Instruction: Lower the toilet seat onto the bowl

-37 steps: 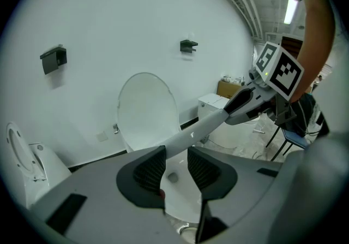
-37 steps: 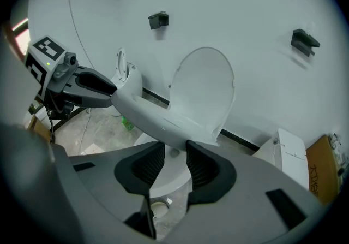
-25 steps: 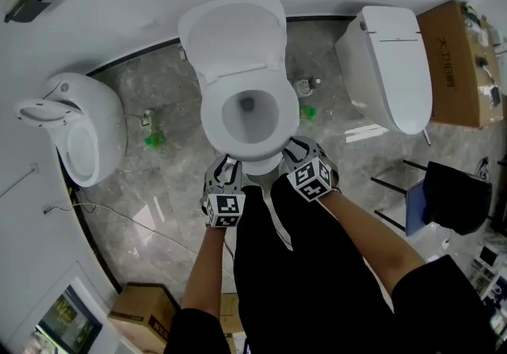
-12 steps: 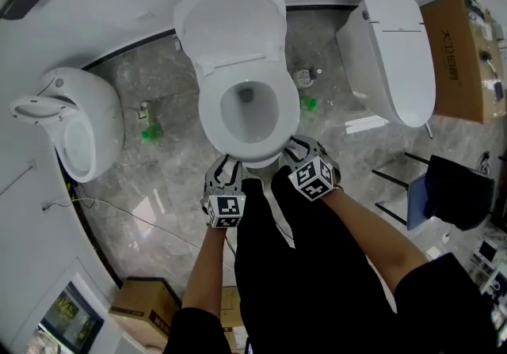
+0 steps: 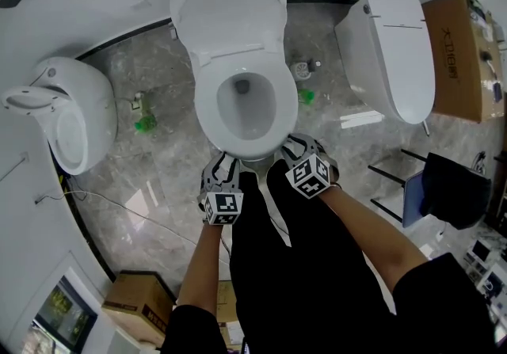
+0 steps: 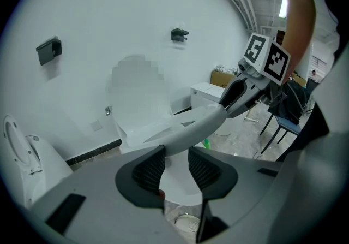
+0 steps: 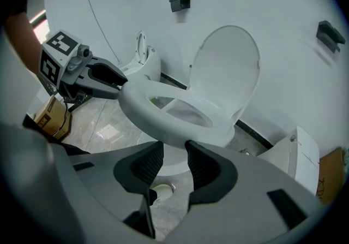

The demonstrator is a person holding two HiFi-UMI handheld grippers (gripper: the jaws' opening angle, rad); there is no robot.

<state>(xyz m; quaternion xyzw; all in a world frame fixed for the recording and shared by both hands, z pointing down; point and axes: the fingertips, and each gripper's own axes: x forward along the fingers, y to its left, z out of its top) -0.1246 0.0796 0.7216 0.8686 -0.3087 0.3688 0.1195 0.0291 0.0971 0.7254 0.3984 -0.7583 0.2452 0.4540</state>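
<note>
Left gripper (image 5: 225,166) and right gripper (image 5: 294,154) jaws clenched the toilet seat (image 5: 205,111) front rim — any slip might slam it onto the bowl (image 5: 246,107).

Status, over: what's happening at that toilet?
Left gripper, right gripper: jaws shut on white plastic toilet seat. Seat held just above white bowl. Nothing between.

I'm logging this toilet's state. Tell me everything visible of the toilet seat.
The toilet seat is a glossy white oval ring, plastic by its look, hinged at the back below the upright lid. It lies low over the bowl; whether it rests on the rim I cannot tell. The left tongs and right tongs each pinch its front edge.
</note>
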